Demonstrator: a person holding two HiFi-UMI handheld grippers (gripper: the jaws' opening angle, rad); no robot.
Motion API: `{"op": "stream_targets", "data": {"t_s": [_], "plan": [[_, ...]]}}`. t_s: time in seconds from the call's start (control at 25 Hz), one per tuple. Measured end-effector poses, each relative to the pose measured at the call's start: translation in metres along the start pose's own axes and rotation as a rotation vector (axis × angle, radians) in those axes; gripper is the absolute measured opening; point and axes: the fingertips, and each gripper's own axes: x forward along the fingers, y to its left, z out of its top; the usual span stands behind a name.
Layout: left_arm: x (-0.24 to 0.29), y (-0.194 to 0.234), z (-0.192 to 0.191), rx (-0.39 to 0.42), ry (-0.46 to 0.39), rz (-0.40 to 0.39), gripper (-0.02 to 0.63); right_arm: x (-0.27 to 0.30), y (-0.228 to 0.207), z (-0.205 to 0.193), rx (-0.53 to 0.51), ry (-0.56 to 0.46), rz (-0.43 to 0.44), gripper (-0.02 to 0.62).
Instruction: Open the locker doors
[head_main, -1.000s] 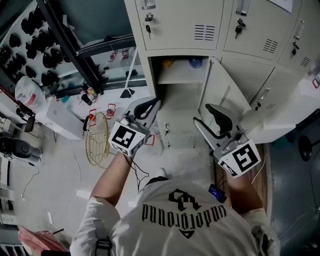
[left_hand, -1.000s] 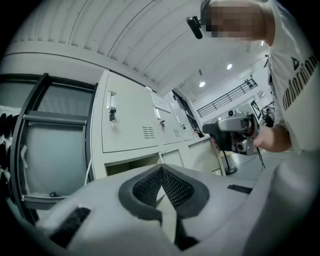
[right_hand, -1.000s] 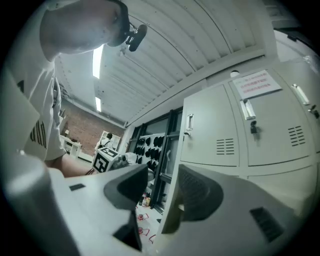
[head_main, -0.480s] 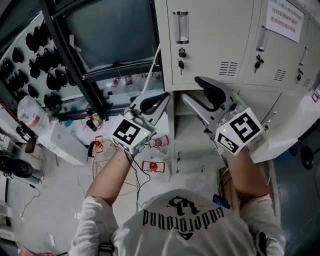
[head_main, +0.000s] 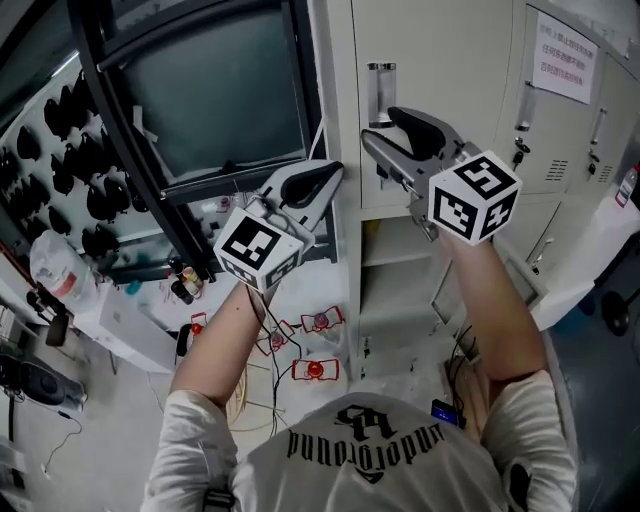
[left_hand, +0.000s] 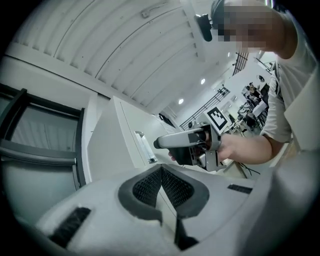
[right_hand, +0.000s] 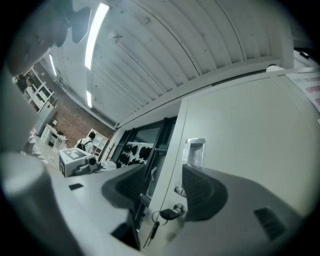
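Our right gripper (head_main: 380, 128) has its jaws spread, just now opening wider, with nothing clamped. It hangs just before the closed cream metal upper locker door (head_main: 440, 60), beside its clear handle (head_main: 380, 88). Our left gripper (head_main: 330, 178), to its left, is clenched empty. Below, nearer us, a locker compartment (head_main: 400, 285) stands open.

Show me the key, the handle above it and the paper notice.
key (right_hand: 168, 213): right gripper view, on its dark head.
handle (right_hand: 193, 151): right gripper view, on its clear front.
notice (head_main: 562, 70): head view, on the middle of the sheet.
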Motion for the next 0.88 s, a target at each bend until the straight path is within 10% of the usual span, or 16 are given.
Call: {"op": "stream_targets", "data": {"t_s": [0.88], "plan": [[0.013, 0.044, 0.007, -0.026, -0.101, -0.007, 0.008, 0.042, -0.015, 0.003, 0.049, 0.069, -0.084, 0.284]]}}
